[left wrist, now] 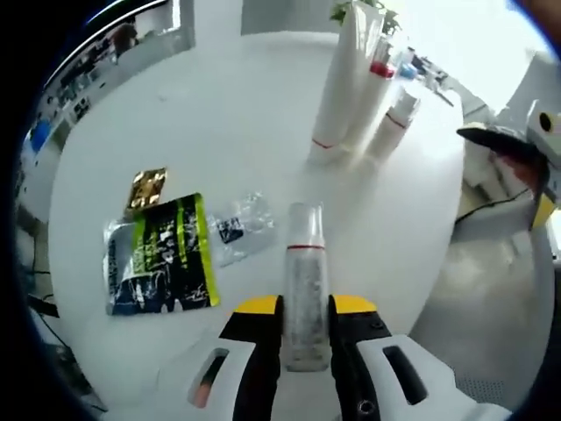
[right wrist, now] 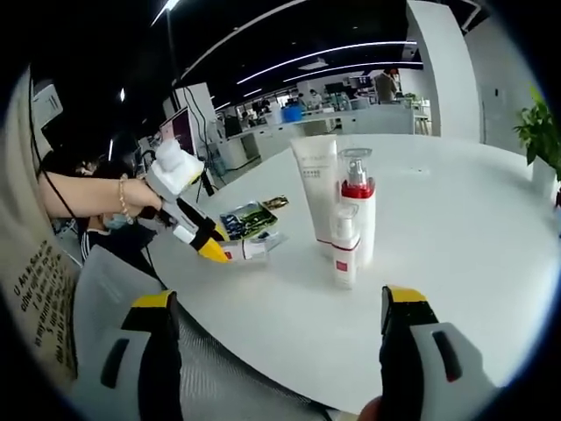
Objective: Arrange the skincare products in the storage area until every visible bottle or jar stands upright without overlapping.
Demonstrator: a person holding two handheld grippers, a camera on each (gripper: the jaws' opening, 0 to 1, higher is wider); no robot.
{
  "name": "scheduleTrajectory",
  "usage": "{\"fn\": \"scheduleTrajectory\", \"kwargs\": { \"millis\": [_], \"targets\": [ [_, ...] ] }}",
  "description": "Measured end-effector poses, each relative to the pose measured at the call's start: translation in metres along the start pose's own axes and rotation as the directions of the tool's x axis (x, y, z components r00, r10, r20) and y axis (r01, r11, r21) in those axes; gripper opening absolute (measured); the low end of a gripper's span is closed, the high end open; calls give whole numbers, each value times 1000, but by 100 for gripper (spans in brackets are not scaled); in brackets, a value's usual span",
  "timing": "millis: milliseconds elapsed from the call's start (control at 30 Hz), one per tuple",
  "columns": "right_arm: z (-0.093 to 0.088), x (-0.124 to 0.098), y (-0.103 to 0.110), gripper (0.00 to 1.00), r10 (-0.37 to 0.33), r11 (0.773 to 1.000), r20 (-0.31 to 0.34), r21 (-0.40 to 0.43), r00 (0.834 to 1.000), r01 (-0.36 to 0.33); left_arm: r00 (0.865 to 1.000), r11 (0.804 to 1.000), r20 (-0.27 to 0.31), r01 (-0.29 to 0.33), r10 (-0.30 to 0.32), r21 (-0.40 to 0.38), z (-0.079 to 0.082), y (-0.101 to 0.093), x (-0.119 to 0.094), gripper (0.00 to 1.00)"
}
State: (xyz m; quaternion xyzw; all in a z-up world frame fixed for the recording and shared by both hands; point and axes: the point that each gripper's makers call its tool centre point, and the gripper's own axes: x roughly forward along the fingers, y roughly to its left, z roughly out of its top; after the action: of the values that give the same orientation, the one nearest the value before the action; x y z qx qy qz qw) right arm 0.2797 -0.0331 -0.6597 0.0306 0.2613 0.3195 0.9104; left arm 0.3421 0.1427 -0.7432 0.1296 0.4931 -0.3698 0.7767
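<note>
The clear red-banded bottle (left wrist: 306,289), clamped in the left gripper (left wrist: 306,309), is best stood beside the white tubes (left wrist: 344,83) at upper right; the right gripper (right wrist: 277,309) is held apart, empty.

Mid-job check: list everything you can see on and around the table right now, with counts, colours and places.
Table: one, white, round, bearing everything.
Tall tube: one, white with a red line near its base, upright at the far group.
Pump bottles: two, white with red bands, upright beside the tall tube, one smaller in front.
Clear bottle: one, transparent with a red band, between the left gripper's jaws.
Sachets: one black-and-green, one gold, one clear, lying flat on the table.
Plant: one, green, at the table's far edge.
Left gripper: yellow-tipped, shut on the clear bottle.
Right gripper: yellow-tipped, open, empty.
Person's hand: holding the left gripper.
</note>
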Motion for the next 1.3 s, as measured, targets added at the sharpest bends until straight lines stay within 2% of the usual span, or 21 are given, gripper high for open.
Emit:
{"fn": "scheduleTrajectory", "kwargs": {
  "millis": [233,300,333,567,733,800,900,967,1100,1167,1200,1267,1300],
  "targets": [
    [20,-1,11,94,40,997,85,68,996,-46,995,998,89,44,-40,-49,11,-15,-15,16],
    [25,0,15,93,56,995,103,80,993,-64,986,994,141,96,-88,-51,18,-27,-20,16],
    [26,1,17,92,61,994,106,80,992,-70,984,993,153,103,-94,-53,19,-30,-23,16],
    [42,7,36,88,127,983,163,108,978,-146,963,983,223,171,-154,-59,29,-50,-34,16],
    [53,9,47,83,162,968,219,154,962,-198,938,967,262,249,-225,-59,32,-68,-40,16],
    [56,8,50,81,176,960,241,171,955,-220,919,953,297,295,-261,-75,36,-76,-44,16],
    [59,7,51,79,184,948,266,207,946,-243,880,925,358,368,-313,-97,42,-90,-52,16],
    [60,6,52,77,185,937,289,237,939,-257,859,910,388,402,-334,-106,44,-96,-57,16],
    [62,4,51,75,181,917,321,287,930,-278,830,893,428,438,-358,-102,50,-103,-65,16],
    [63,5,50,74,174,914,328,298,929,-277,799,877,467,471,-380,-92,56,-110,-72,16],
    [64,5,50,74,174,912,330,300,928,-278,778,867,488,492,-395,-83,60,-115,-77,16],
    [65,5,51,73,175,906,338,313,925,-286,758,858,506,509,-411,-65,64,-120,-83,16],
    [68,5,52,72,176,900,352,322,919,-295,741,853,521,520,-423,-47,68,-125,-87,16]
  ]
}}
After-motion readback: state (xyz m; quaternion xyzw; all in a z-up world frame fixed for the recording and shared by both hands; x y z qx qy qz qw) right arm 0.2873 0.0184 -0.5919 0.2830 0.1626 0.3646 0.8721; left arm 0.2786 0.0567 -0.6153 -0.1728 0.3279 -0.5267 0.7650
